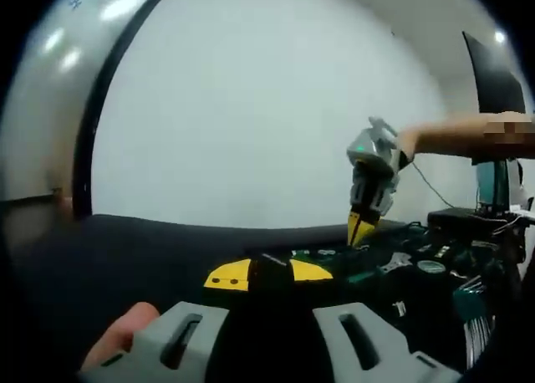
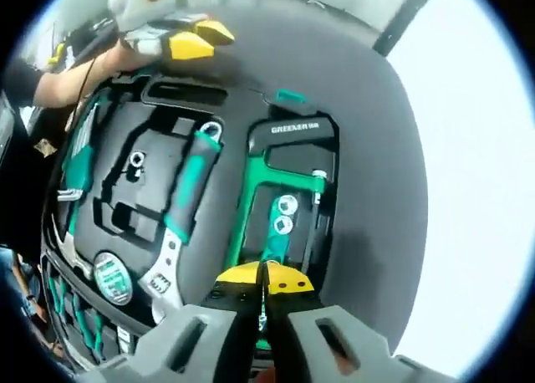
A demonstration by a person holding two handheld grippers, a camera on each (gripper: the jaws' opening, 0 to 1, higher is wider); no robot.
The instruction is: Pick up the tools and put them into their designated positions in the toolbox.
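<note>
in the left gripper view the left gripper [image 1: 269, 316] holds a yellow-handled tool [image 1: 251, 274] between its jaws, above the dark table [image 1: 125, 249]; the right gripper [image 1: 364, 220] hangs over the toolbox [image 1: 418, 270], gripping a yellow-handled tool too; in the right gripper view the right gripper [image 2: 263, 324] clamps yellow pliers [image 2: 263, 281] over the open toolbox [image 2: 167, 149], beside a green saw [image 2: 267, 199] and a wrench [image 2: 180, 224]; the left gripper [image 2: 180, 33] sits at the far edge.
</note>
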